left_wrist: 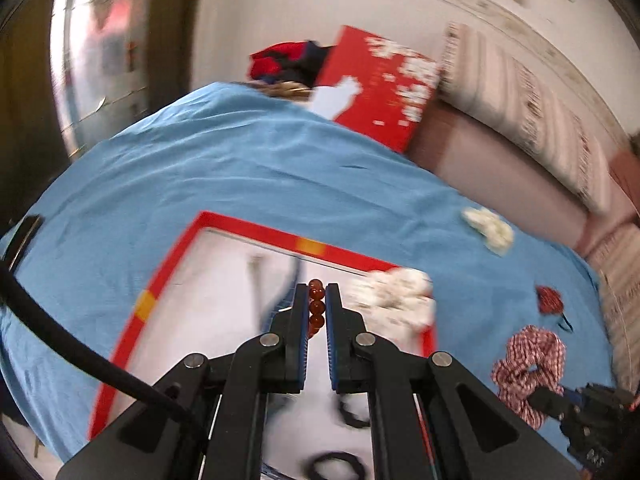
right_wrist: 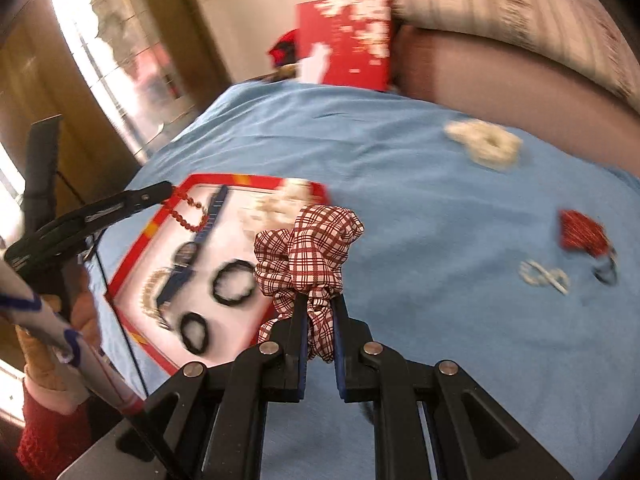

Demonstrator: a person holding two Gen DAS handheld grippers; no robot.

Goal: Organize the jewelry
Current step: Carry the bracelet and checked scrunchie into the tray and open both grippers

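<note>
Left wrist view: the left hand-held gripper (left_wrist: 317, 304) is closed narrowly on a string of amber-red beads (left_wrist: 316, 309), which sits pinched between its blue-padded fingers. It hangs above a red-rimmed tray (left_wrist: 248, 229) with a white floor, lying on a blue cloth (left_wrist: 240, 160) that covers what looks like a bed. A fluffy white scrunchie (left_wrist: 394, 296) rests at the tray's far right corner, and another white scrunchie (left_wrist: 490, 230) lies on the cloth well apart. A red box (left_wrist: 380, 92) stands at the far edge.

Right wrist view: the right hand-held gripper (right_wrist: 320, 312) is clamped on a red-and-white checked scrunchie (right_wrist: 310, 248), which bunches up above its fingertips, just right of the tray (right_wrist: 132, 264). Inside the tray lie two black hair ties (right_wrist: 234, 283), a blue-strapped watch (right_wrist: 188, 256) and a pale chain. The left hand-held gripper (right_wrist: 168, 192) appears over the tray's far left corner with the beads (right_wrist: 188, 210) dangling into it. On the cloth (right_wrist: 420, 320) to the right lie a small red item (right_wrist: 580, 232) and a silvery clip (right_wrist: 544, 276), both blurred.
</note>
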